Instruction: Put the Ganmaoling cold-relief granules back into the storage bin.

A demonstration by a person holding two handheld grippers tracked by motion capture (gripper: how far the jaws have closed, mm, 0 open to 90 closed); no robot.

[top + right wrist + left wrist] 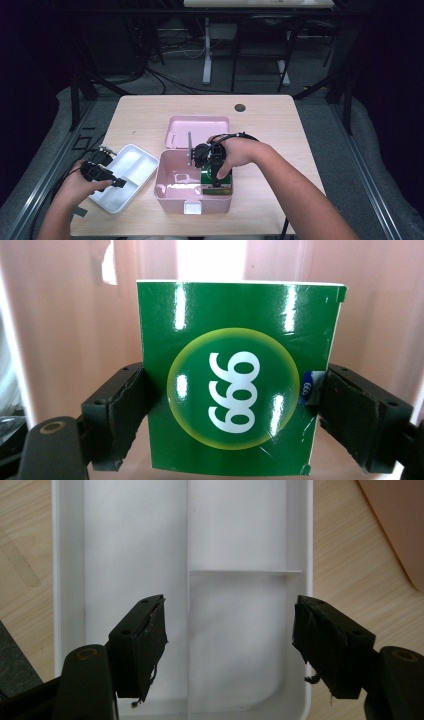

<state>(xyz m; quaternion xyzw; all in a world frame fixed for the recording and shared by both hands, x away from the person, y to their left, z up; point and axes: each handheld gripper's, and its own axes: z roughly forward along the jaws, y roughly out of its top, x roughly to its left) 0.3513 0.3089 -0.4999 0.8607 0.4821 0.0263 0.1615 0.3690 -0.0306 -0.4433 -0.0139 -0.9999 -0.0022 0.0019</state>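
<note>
While the left gripper is hovering released over the white tray, the right gripper is grasping the green box in the pink case's right front corner; judging by this, lifting or releasing comes next.

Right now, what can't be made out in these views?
- Pink box floor under the green carton: high view, hidden by right gripper and hand.
- Carton's far side: right gripper view.
- White tray far end: left gripper view, cut by the top edge; left gripper open above it.
</note>
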